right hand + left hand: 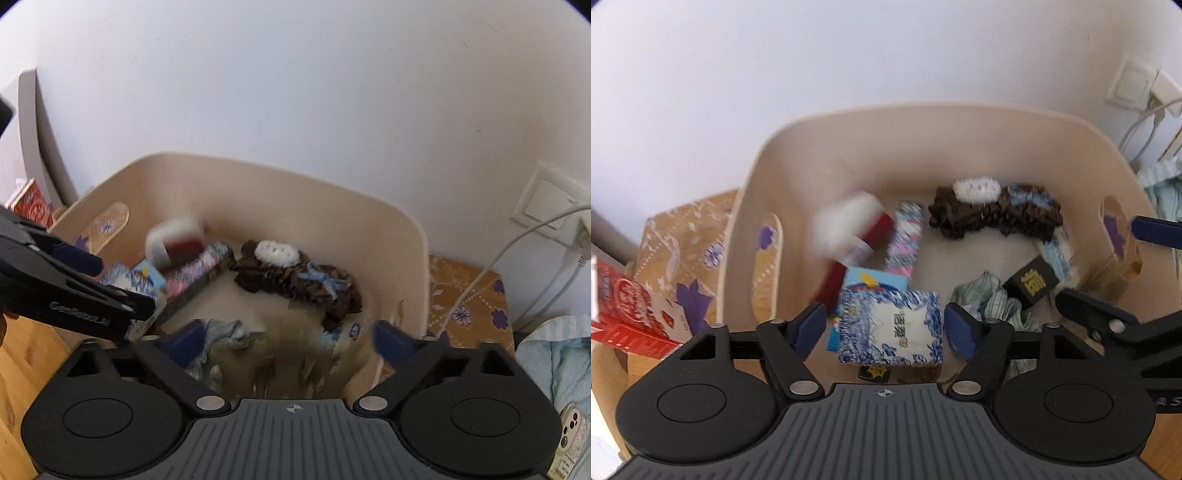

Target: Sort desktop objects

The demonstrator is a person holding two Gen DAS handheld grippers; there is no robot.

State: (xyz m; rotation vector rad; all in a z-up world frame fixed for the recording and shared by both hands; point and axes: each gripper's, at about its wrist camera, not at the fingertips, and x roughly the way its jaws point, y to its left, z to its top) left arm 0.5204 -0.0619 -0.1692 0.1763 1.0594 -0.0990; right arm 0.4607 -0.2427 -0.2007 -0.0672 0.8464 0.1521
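My left gripper point(884, 328) hangs open over a beige plastic bin point(960, 122). A blue-and-white tissue pack point(890, 326) lies below the gap between its blue pads, which do not touch it. A blurred white-and-red item point(849, 225) shows at the bin's left. A patterned long box point(905, 240), a brown ruffled cloth point(993, 216), a black cube with gold print point(1032, 284) and a green cloth point(990, 299) lie inside. My right gripper point(290, 341) is open over the bin point(369, 214); a blurred brown shape point(291, 354) sits under its gap. The other gripper shows in each view: right gripper point(1123, 269), left gripper point(107, 284).
A red box point(631, 314) stands left of the bin on a wooden surface. A patterned tan cloth point(683, 240) lies under the bin. A wall socket with white cables point(546, 214) is on the right wall. Pale blue fabric point(554, 354) and a phone point(570, 435) lie at the right.
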